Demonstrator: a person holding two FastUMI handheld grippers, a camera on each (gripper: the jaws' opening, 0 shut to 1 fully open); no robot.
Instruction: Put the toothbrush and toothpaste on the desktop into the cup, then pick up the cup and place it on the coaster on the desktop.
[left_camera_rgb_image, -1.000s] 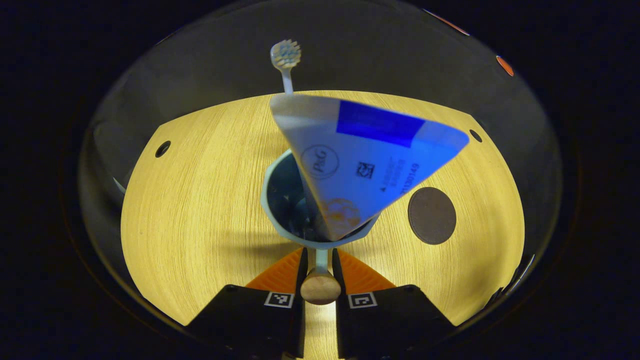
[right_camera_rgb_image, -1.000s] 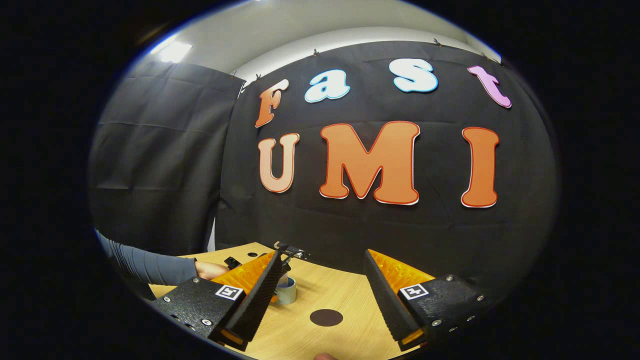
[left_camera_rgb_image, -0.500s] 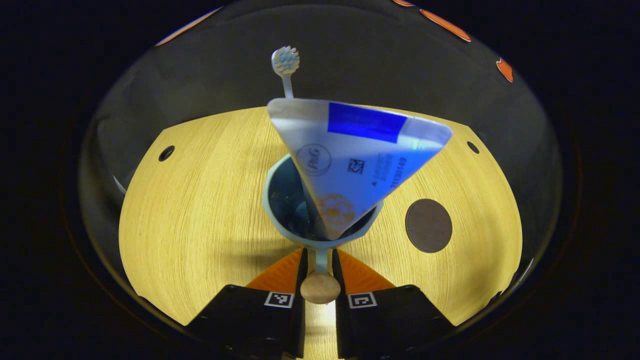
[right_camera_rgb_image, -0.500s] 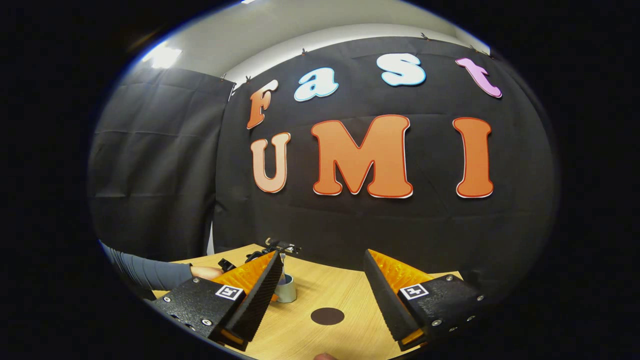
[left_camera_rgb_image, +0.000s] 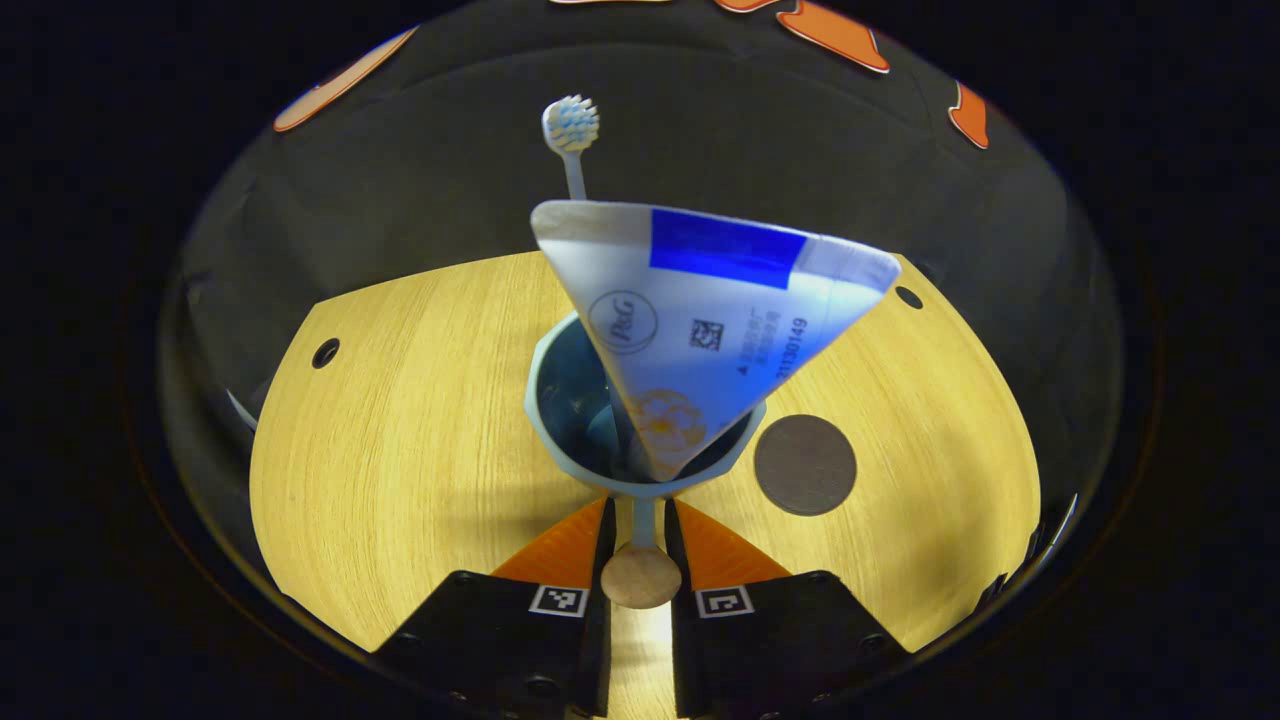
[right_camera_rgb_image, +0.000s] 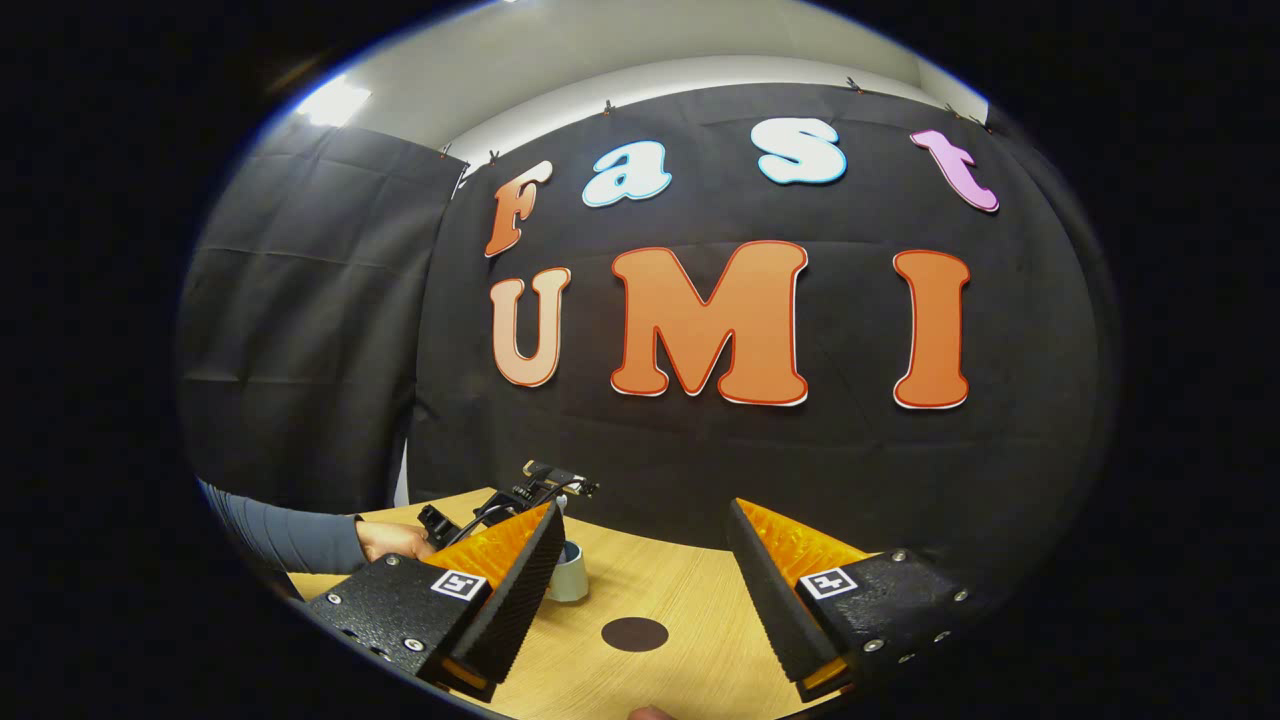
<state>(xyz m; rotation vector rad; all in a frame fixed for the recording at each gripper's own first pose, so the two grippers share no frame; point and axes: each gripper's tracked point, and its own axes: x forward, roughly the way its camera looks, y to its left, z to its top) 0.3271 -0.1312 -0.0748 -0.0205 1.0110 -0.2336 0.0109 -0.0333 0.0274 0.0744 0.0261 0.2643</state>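
A pale blue cup (left_camera_rgb_image: 640, 420) holds a white and blue toothpaste tube (left_camera_rgb_image: 710, 320) and a toothbrush (left_camera_rgb_image: 571, 130), whose head stands up behind the tube. My left gripper (left_camera_rgb_image: 637, 508) is shut on the cup's handle (left_camera_rgb_image: 640, 560), which ends in a round wooden knob. A dark round coaster (left_camera_rgb_image: 805, 465) lies on the wooden desktop (left_camera_rgb_image: 400, 430) just right of the cup. In the right gripper view, the cup (right_camera_rgb_image: 570, 575) shows to the left of the coaster (right_camera_rgb_image: 635, 633). My right gripper (right_camera_rgb_image: 645, 506) hangs open above the near edge of the table with nothing between its fingers.
A person's hand (right_camera_rgb_image: 385, 540) and grey sleeve (right_camera_rgb_image: 280, 535) hold the left gripper at the left of the right gripper view. The desktop has small round holes at its far corners (left_camera_rgb_image: 325, 352) (left_camera_rgb_image: 908, 297). Black cloth walls the booth behind the table.
In the left gripper view the coaster has slid left, closer to the cup, and more of the wall shows. The right gripper has hardly moved and is still open.
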